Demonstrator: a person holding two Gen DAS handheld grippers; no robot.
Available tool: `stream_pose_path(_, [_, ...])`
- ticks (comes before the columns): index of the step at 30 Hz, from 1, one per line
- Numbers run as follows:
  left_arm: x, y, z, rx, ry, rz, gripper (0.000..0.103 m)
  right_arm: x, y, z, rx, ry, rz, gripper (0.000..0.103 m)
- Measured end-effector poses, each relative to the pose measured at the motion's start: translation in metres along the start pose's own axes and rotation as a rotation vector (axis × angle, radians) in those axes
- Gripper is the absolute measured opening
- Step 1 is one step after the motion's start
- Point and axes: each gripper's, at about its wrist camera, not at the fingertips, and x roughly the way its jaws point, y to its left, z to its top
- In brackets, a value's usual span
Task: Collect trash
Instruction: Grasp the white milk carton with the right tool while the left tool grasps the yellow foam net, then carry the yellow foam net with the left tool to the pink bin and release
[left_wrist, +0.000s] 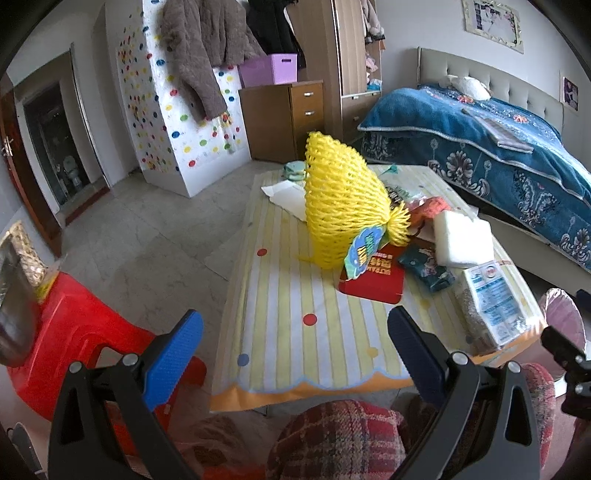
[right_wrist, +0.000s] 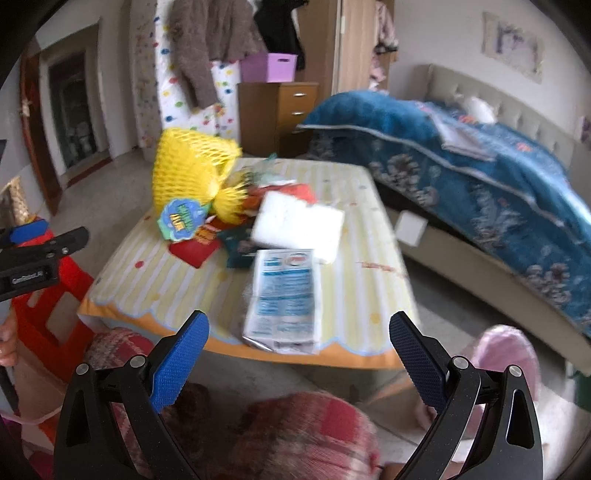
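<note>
A low table with a yellow striped cloth (left_wrist: 295, 325) (right_wrist: 373, 229) holds trash: a big yellow foam net (left_wrist: 340, 206) (right_wrist: 188, 173) with a blue-green tag, a red packet (left_wrist: 376, 280) (right_wrist: 192, 251), a white foam block (left_wrist: 461, 236) (right_wrist: 299, 225), a dark green wrapper (left_wrist: 424, 266), and a clear bag with a blue-white label (left_wrist: 495, 302) (right_wrist: 284, 295). My left gripper (left_wrist: 295, 350) is open and empty, short of the table's near edge. My right gripper (right_wrist: 299, 358) is open and empty, just short of the labelled bag.
A red plastic stool (left_wrist: 74, 332) (right_wrist: 44, 314) stands left of the table. A bed with a blue blanket (left_wrist: 498, 147) (right_wrist: 461, 158) is on the right. A pink lined bin (left_wrist: 565, 317) (right_wrist: 506, 354) sits at the table's right corner. My knees in plaid are below.
</note>
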Motion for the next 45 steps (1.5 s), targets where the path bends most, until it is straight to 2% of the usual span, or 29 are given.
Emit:
stream_pose_path(6, [0.028, -0.006, 0.007, 0.01, 0.022, -0.007, 0.097, 0.049, 0.006, 0.006, -0.051, 0.094, -0.059, 0.097])
stream_pose_path(11, [0.048, -0.017, 0.01, 0.02, 0.043, -0.044, 0.097, 0.081, 0.011, 0.007, -0.099, 0.146, -0.057, 0.096])
stream_pose_path(18, [0.07, -0.019, 0.017, 0.019, 0.074, -0.045, 0.097, 0.107, 0.011, 0.009, -0.112, 0.195, -0.045, 0.092])
stream_pose_path(20, [0.074, -0.017, 0.017, 0.012, 0.086, -0.045, 0.097, 0.105, 0.012, 0.009, -0.115, 0.186, -0.032, 0.081])
stream_pose_path(24, [0.077, -0.016, 0.015, 0.011, 0.102, -0.082, 0.097, 0.088, 0.006, 0.011, -0.091, 0.133, -0.016, 0.079])
stream_pose_path(30, [0.078, -0.013, 0.03, 0.017, 0.05, -0.124, 0.097, 0.057, -0.007, 0.033, -0.043, 0.022, -0.002, 0.079])
stream_pose_path(33, [0.09, -0.009, 0.048, 0.02, 0.025, -0.136, 0.088, 0.053, -0.015, 0.048, -0.041, -0.009, -0.01, 0.079])
stream_pose_path(36, [0.104, -0.006, 0.061, 0.02, 0.019, -0.166, 0.079, 0.059, -0.025, 0.057, -0.022, -0.002, -0.014, 0.079])
stream_pose_path(42, [0.129, -0.008, 0.081, 0.05, 0.005, -0.321, 0.066, 0.066, -0.037, 0.065, 0.003, -0.003, -0.007, 0.08])
stream_pose_path(44, [0.136, -0.014, 0.085, 0.074, 0.014, -0.375, 0.054, 0.067, -0.039, 0.066, 0.01, -0.003, 0.0, 0.08])
stream_pose_path(45, [0.139, -0.018, 0.086, 0.085, 0.021, -0.374, 0.048, 0.067, -0.041, 0.066, 0.012, -0.003, 0.003, 0.08])
